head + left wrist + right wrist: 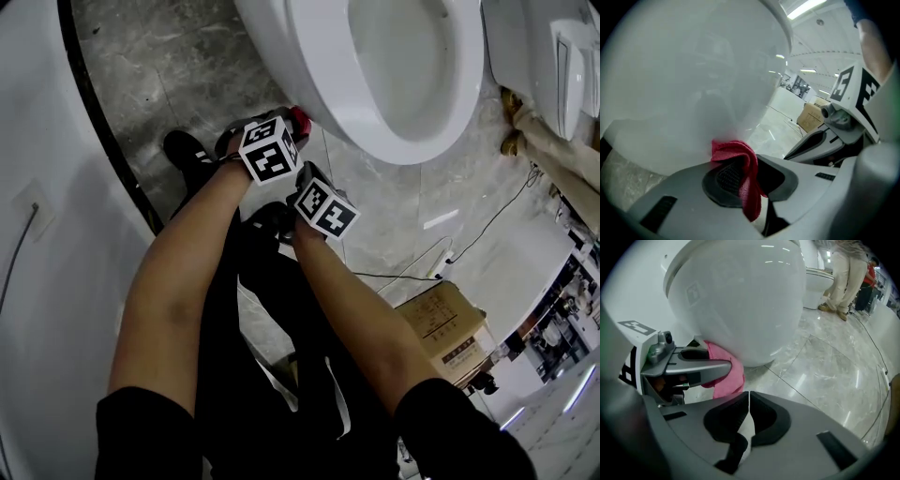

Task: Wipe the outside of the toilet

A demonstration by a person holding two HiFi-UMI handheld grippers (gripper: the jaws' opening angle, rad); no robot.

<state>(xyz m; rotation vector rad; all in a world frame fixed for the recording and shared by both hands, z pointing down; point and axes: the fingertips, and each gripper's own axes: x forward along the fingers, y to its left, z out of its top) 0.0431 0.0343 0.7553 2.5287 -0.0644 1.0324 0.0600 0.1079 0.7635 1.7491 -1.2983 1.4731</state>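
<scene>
The white toilet stands at the top of the head view with its bowl open. My left gripper is shut on a red cloth, whose folded edge presses against the outside of the toilet bowl low down. In the head view the red cloth shows just under the bowl's near-left side, beyond the left gripper. My right gripper is shut with nothing in it, beside and just behind the left one, above the floor. It sees the pink-red cloth against the toilet bowl.
A curved white wall runs down the left. A cardboard box and a thin cable lie on the marble floor to the right. A second toilet and a standing person's legs are further back.
</scene>
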